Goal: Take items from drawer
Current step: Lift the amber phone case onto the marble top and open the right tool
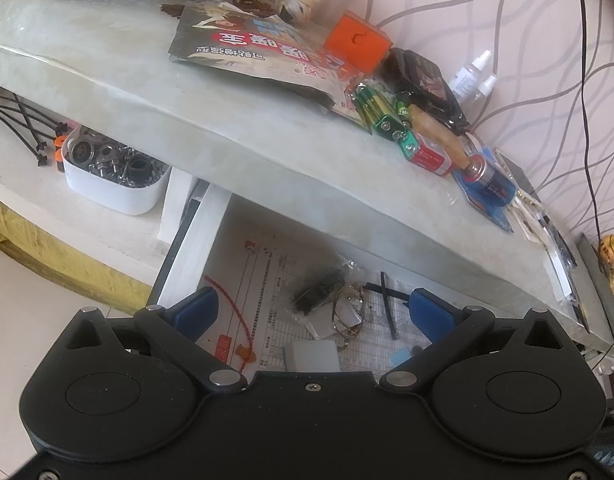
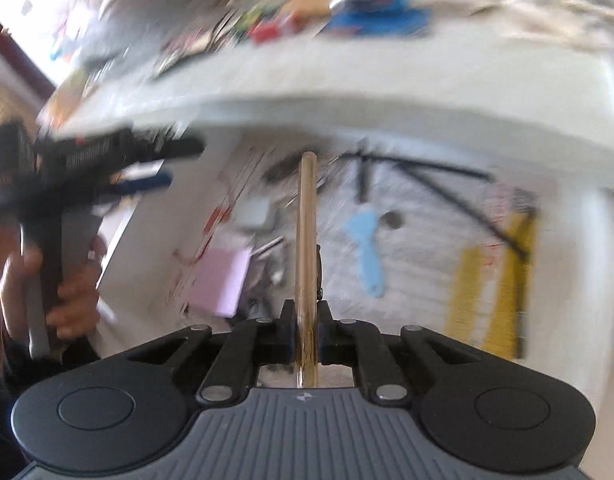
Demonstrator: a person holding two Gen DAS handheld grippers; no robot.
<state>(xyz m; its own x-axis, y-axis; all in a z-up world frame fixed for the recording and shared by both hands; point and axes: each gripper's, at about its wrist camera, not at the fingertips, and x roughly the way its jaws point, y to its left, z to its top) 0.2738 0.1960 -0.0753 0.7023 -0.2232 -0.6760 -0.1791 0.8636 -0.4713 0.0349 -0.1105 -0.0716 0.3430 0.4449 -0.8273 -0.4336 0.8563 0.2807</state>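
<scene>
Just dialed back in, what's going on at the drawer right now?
A person is emptying the open drawer with a handheld gripper in each hand. The right gripper has its jaws shut on a thin gold-coloured object, seen edge-on; the blur hides what it is. The left gripper hangs open over the drawer, holding nothing. Batteries, an orange box and other bits lie on the countertop above. A grey block and rings are in the drawer.

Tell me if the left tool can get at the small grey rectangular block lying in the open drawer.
Probably yes. The left tool hangs open just above the small grey rectangular block, with nothing covering it. The thin gold wire ring lies close beside it and might get pinched too.
</scene>
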